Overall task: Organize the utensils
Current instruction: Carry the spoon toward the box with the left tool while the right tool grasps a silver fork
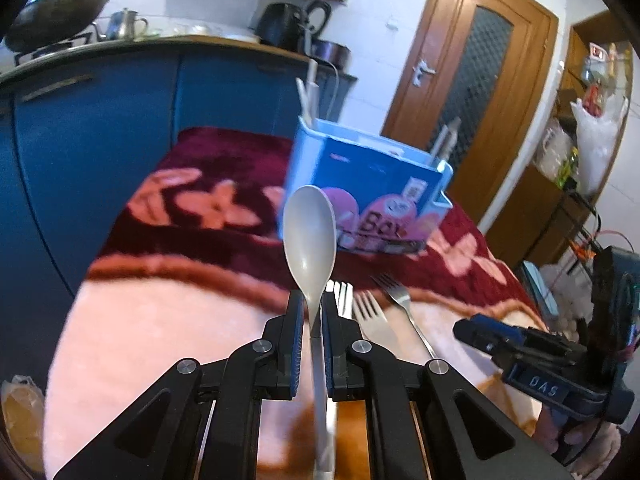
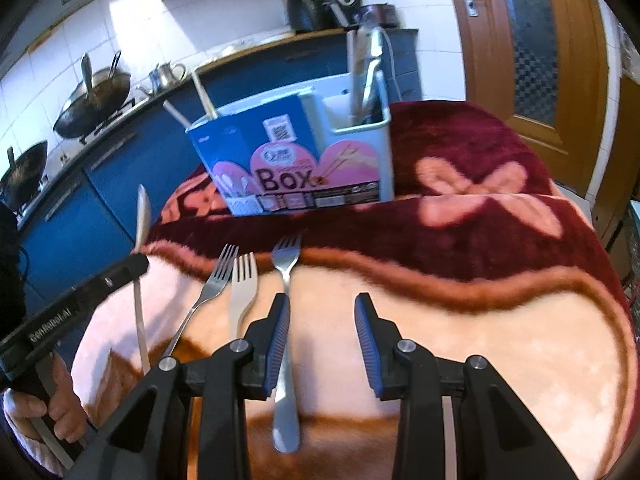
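Note:
My left gripper (image 1: 311,312) is shut on the neck of a steel spoon (image 1: 310,236), bowl up, lifted off the blanket; the spoon (image 2: 142,216) and that gripper (image 2: 134,266) also show at the left of the right wrist view. Behind stands a blue utensil box (image 1: 372,184), also (image 2: 292,152), with sticks and metal handles rising from its compartments. Three forks (image 2: 244,280) lie side by side on the blanket. My right gripper (image 2: 322,308) stands open, nothing between its fingers; its left finger (image 2: 278,332) hangs over the rightmost fork (image 2: 286,320). That gripper (image 1: 460,328) appears at right in the left wrist view.
A pink and maroon flowered blanket (image 2: 480,320) covers the table. Blue kitchen cabinets (image 1: 100,128) with woks and a kettle on the counter run behind. A wooden door (image 1: 468,80) stands at right. A hand (image 2: 60,400) grips the left tool's handle.

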### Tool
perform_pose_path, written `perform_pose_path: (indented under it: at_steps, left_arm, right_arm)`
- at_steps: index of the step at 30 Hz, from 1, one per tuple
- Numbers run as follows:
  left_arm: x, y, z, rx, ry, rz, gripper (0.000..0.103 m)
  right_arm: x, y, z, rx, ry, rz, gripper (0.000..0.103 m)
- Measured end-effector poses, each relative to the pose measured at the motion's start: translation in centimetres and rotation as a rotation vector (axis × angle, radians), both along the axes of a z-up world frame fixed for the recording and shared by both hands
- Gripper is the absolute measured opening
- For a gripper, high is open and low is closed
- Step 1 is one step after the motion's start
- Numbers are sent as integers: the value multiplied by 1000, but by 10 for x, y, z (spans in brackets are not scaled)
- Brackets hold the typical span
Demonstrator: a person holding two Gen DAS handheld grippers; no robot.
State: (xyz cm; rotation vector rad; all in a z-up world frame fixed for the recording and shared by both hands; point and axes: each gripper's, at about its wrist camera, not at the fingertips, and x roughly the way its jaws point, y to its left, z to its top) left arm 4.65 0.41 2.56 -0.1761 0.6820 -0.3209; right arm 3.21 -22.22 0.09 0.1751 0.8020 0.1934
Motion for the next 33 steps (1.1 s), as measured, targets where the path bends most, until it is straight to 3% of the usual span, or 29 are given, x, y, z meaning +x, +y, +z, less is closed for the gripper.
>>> perform_pose_path:
  at_steps: [9,15,28,30,32,33]
  left_arm:
    - [1,21,2,-42,-31,32,8]
    - [1,25,2,-51,-39,35,8]
    - [6,24,0,-52,-38,30,8]
    - [6,23,0,-50,-39,29,8]
    - [6,22,0,-50,-41,28,8]
    - [5,21,1,-49,-42,28,8]
  right_arm:
    - [29,29,-7,-78,58,70,36]
    - [48,30,-10,-73,79,77,36]
    - [78,19,-16,106,156,123,38]
    - [81,18,-15,119,164,128,33]
    - [81,18,-15,118,164,137,15]
    - [81,18,-14,123,164,142,13]
